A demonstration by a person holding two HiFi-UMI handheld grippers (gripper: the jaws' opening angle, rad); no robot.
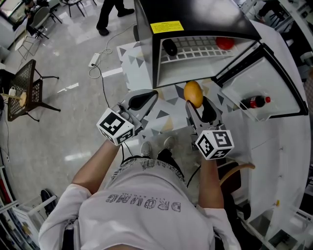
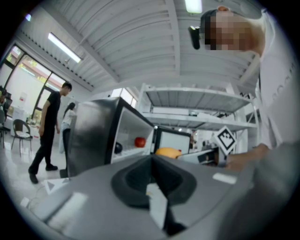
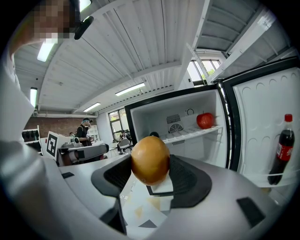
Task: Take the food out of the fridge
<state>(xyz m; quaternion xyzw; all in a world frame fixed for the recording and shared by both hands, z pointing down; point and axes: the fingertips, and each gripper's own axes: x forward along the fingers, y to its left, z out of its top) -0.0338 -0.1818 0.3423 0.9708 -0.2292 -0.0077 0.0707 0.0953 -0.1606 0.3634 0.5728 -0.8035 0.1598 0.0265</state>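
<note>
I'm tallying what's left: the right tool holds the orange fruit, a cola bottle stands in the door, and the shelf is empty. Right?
No: the shelf is not empty; the head view shows a red fruit and a dark item on it. The rest stands: the right tool holds the orange fruit, and the cola bottle stands in the door.

Dark thing on fridge shelf too small to ID, yellow label txt unreadable, far person cut off at top edge, bottle base behind door rack, orange btm hidden behind left gripper.
</note>
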